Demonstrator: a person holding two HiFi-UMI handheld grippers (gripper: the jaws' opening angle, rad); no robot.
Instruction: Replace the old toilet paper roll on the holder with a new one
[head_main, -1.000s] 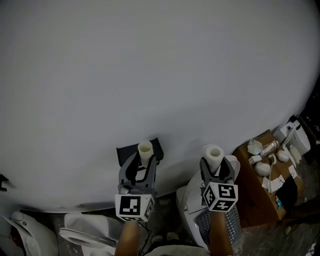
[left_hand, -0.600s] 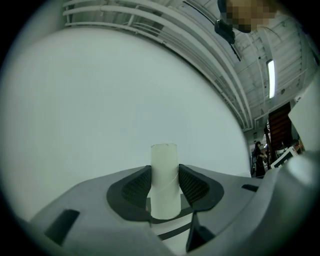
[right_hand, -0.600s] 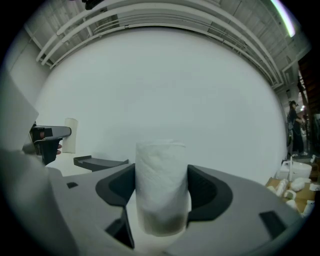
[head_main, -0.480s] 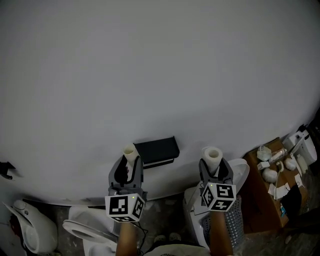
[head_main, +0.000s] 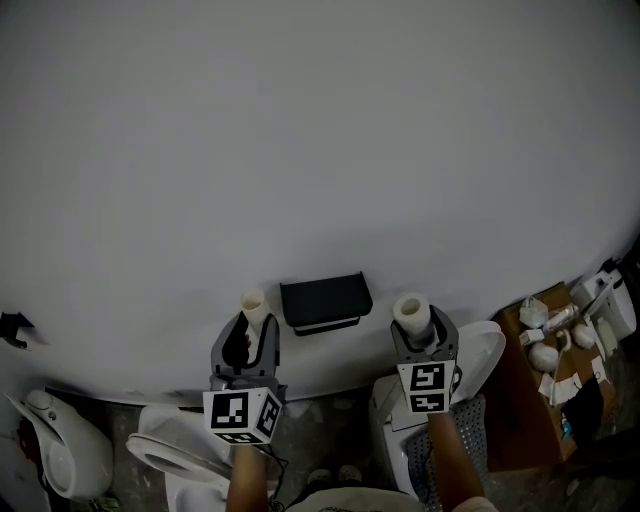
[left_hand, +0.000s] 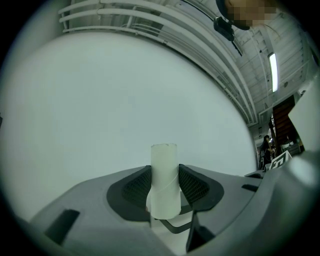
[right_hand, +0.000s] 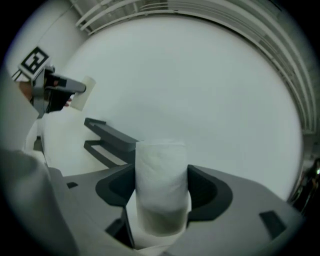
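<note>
Head view: black wall-mounted holder (head_main: 325, 302) bare between my grippers; left gripper view: left gripper (left_hand: 165, 196) clamped on the spent pale cardboard tube (left_hand: 165, 180); right gripper view: right gripper (right_hand: 161, 200) pinching the fresh white toilet paper roll (right_hand: 161, 185), so I reckon next is threading it onto the holder's bar.

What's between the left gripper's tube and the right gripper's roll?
The black wall holder, bare of any roll, sits between the cardboard tube and the new roll; the head view shows it.
</note>
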